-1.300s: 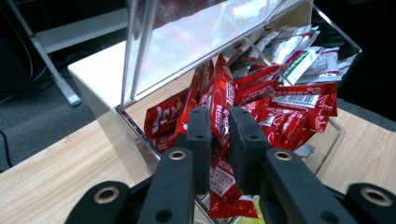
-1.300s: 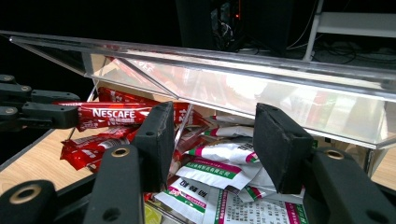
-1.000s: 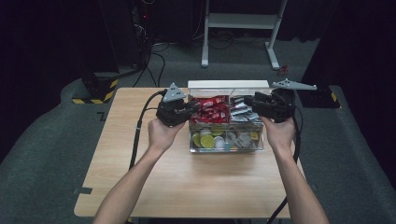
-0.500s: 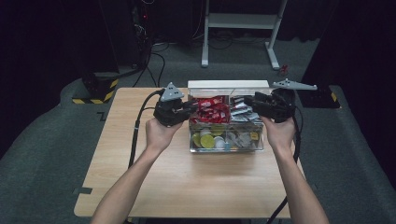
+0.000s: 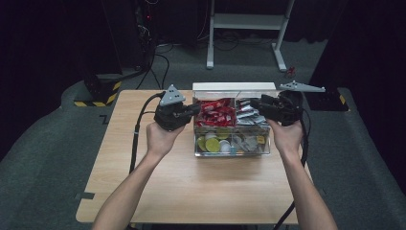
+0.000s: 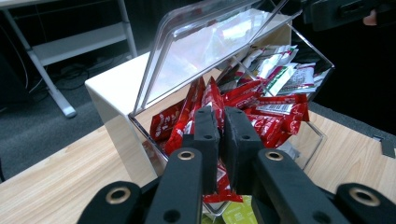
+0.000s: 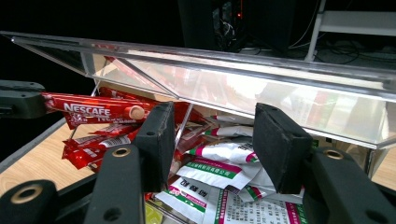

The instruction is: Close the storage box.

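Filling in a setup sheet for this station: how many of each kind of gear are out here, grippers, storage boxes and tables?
Grippers: 2 (left gripper, right gripper)
Clear lidded box: 1
Wooden table: 1
Total: 4

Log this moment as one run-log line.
left gripper: shut on red Nescafe sachet, at open clear box | right gripper: fingers apart, empty, by raised lid
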A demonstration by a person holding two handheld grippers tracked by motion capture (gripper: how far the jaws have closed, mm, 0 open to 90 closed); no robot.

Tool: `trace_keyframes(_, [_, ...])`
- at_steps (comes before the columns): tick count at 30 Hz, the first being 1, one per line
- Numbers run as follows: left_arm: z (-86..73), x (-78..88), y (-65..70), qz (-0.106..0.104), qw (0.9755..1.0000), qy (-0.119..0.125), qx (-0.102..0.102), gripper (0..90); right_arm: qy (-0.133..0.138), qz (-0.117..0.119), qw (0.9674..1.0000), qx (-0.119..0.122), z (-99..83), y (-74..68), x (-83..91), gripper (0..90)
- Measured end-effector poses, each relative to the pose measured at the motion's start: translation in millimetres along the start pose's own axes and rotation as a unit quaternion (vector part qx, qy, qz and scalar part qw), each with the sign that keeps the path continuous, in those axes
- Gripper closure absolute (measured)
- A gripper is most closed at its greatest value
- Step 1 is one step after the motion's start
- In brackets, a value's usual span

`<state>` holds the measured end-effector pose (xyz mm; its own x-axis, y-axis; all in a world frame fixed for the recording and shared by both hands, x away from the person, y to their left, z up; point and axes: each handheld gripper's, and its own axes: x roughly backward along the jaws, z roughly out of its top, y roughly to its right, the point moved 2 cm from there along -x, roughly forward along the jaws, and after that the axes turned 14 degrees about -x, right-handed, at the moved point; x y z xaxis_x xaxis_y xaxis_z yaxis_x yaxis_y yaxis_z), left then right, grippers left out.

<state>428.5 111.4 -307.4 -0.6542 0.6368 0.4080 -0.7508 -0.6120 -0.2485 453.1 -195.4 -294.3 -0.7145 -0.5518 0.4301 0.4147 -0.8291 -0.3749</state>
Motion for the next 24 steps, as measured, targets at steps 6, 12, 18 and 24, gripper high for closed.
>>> trace_keyframes(6, [0.2,8.4,2.2,-0.003,0.9999,0.008,-0.007,86.2,0.001,-0.002,1.0000,-0.001,-0.2,-0.6,-0.1,48.7])
trace_keyframes(12, [0.3,15.8,2.6,-0.007,0.9998,0.019,-0.008,86.7,0.000,-0.001,1.0000,0.000,-0.1,-0.4,-0.3,48.7])
trace_keyframes(18, [-2.2,25.3,0.1,-0.012,0.9994,0.033,0.004,86.7,0.001,-0.001,1.0000,-0.002,-0.2,-0.6,-0.4,48.7])
trace_keyframes(24, [-5.0,30.1,-2.6,-0.014,0.9993,0.035,0.008,86.8,0.001,0.000,1.0000,-0.001,-0.3,-0.1,-0.3,48.8])
